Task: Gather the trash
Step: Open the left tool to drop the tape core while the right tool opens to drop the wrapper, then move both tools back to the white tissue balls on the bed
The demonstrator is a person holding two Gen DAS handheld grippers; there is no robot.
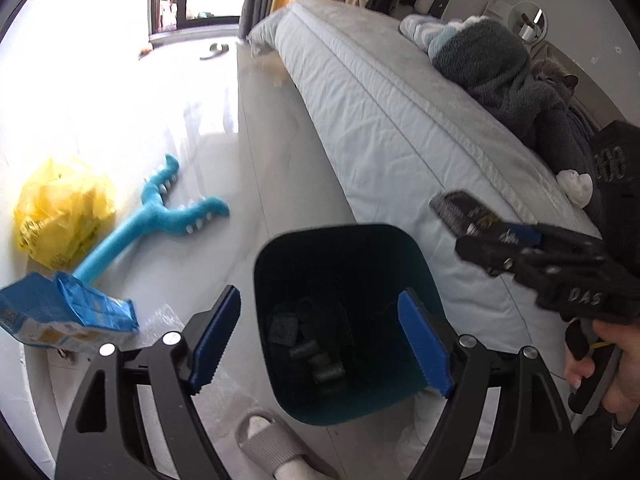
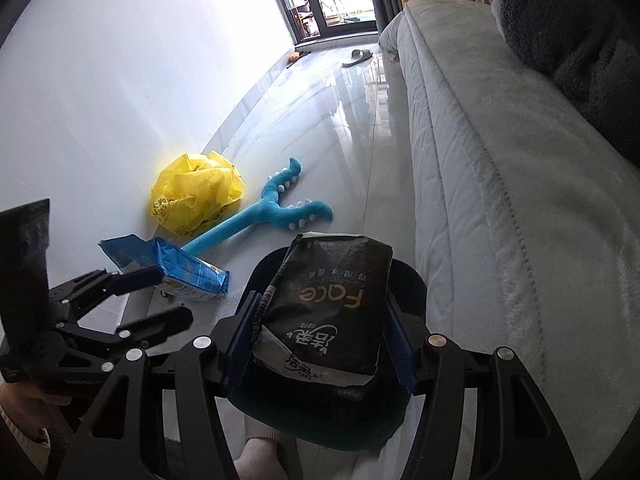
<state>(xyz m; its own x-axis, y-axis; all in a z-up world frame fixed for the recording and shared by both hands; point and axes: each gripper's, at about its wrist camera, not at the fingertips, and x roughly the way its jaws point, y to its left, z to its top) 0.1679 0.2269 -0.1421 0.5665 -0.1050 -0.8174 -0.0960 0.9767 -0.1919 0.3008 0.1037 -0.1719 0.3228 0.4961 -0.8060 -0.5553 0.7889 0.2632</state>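
Note:
A dark teal trash bin (image 1: 404, 248) stands on the floor beside the bed, with several dark items at its bottom. My left gripper (image 1: 320, 340) hangs open above the bin's mouth, nothing between its blue pads (image 1: 216, 332). My right gripper (image 2: 320, 320) is shut on a black tissue pack (image 2: 328, 304) and holds it over the bin (image 2: 412, 280). In the left wrist view that tissue pack (image 1: 460, 206) comes in from the right, above the bin's rim. A crumpled yellow plastic bag (image 2: 196, 196) and a torn blue package (image 2: 180, 268) lie on the floor by the wall.
A blue plush toy (image 2: 276, 208) lies between the bag and the bin. The bed (image 1: 380, 120) runs along the right, with a grey blanket (image 1: 492, 60) and a white crumpled wad (image 1: 576, 186). A foot in a grey slipper (image 1: 276, 444) is beside the bin.

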